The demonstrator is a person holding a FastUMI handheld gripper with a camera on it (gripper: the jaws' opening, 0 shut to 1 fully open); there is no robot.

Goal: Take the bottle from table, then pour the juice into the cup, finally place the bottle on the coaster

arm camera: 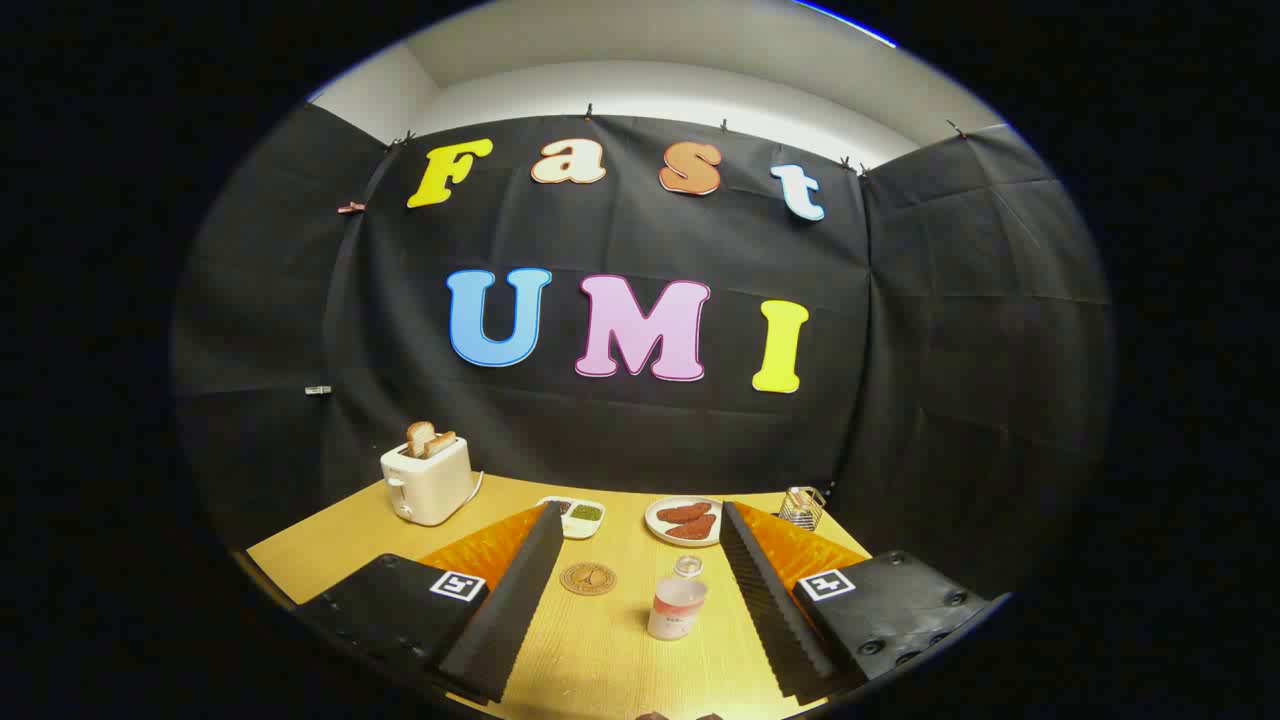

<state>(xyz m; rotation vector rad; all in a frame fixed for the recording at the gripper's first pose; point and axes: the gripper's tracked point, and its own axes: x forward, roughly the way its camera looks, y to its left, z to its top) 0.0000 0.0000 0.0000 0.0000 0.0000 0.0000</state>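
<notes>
So the step here looks like the very first one: going in for the bottle (677,608). The gripper (633,590) has its fingers spread wide apart, nothing between them but bare table, and the bottle stands on the wooden table (330,545) between the two fingers, closer to the right one.

Using the bottle as the landmark: the round cork coaster (588,578) lies just to its left and a touch farther back. The plate of sausages (684,520) sits behind the bottle, the little two-part dish with green stuff (577,516) is behind and to the left, and the white toaster (427,480) with toast sticking out is well off to the back left. A small wire rack (801,506) is back right. I can't spot the cup from here.

The bottle stands upright, long axis vertical, its top pointing straight up. It's clear, with pinkish juice low in it. I can't tell whether there's a cap on.

My take on doing it well: shift right so the bottle is centred between the fingers, come in level, close on the body at mid-height rather than the neck, and keep it upright while lifting.
</notes>
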